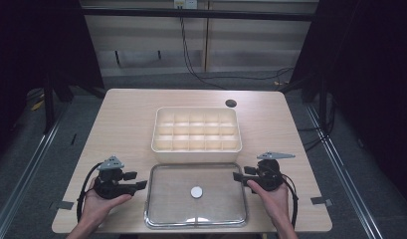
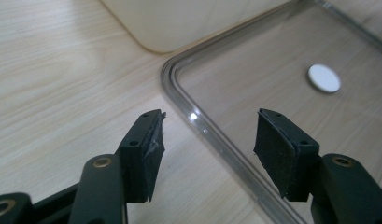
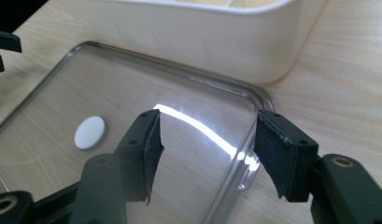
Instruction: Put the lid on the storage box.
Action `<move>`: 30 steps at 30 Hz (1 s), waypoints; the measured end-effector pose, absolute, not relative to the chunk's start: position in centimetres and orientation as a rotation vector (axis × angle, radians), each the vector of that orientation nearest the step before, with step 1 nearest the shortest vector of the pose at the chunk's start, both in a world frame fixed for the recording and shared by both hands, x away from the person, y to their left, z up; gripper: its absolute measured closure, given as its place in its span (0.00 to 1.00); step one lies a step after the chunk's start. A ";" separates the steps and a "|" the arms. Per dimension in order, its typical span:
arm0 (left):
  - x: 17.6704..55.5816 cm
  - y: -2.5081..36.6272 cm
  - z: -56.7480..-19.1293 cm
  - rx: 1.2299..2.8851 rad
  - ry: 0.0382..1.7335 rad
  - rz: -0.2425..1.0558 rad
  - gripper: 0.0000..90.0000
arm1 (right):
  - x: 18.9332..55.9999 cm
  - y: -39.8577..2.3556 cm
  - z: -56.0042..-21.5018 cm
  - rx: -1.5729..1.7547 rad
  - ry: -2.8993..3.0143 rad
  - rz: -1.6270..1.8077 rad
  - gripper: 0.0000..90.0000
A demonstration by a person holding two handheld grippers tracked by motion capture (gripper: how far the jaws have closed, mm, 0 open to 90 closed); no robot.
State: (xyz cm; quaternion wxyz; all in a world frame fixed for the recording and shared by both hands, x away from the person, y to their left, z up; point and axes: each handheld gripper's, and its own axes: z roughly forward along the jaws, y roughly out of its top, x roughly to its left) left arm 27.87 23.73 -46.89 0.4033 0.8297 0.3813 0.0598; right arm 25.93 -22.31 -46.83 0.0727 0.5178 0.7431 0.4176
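A clear flat tray (image 1: 161, 209) lies at the table's near edge with a small white disc (image 1: 196, 192) near its middle. Behind it stands a cream box (image 1: 196, 154) divided into several compartments. My left gripper (image 1: 139, 180) rests on the table at the tray's left side, open, its jaws straddling the tray rim (image 2: 212, 135); the disc (image 2: 323, 78) lies beyond them. My right gripper (image 1: 239, 174) sits at the tray's right side, open, over the tray's right rim (image 3: 254, 158), with the disc (image 3: 89, 132) to its left and the box wall (image 3: 202, 37) ahead.
A round dark grommet hole (image 1: 231, 103) sits in the table behind the box. Bare wood (image 1: 126, 124) lies left and right of the box. Dark curtains flank the table, and cables run across the floor beyond its far edge.
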 end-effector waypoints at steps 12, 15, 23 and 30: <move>28.4 23.3 -48.5 2.090 0.993 0.049 0.58 | 26.0 -23.3 -48.6 1.618 2.211 1.189 0.54; 28.4 22.9 -48.8 2.117 0.984 0.050 0.59 | 26.1 -23.2 -48.9 1.614 2.216 1.169 0.54; 28.6 22.1 -49.5 2.153 0.972 0.044 0.57 | 26.3 -22.6 -49.5 1.613 2.228 1.114 0.54; 28.6 21.8 -49.5 2.155 0.955 0.041 0.60 | 26.4 -22.3 -49.7 1.617 2.218 1.085 0.59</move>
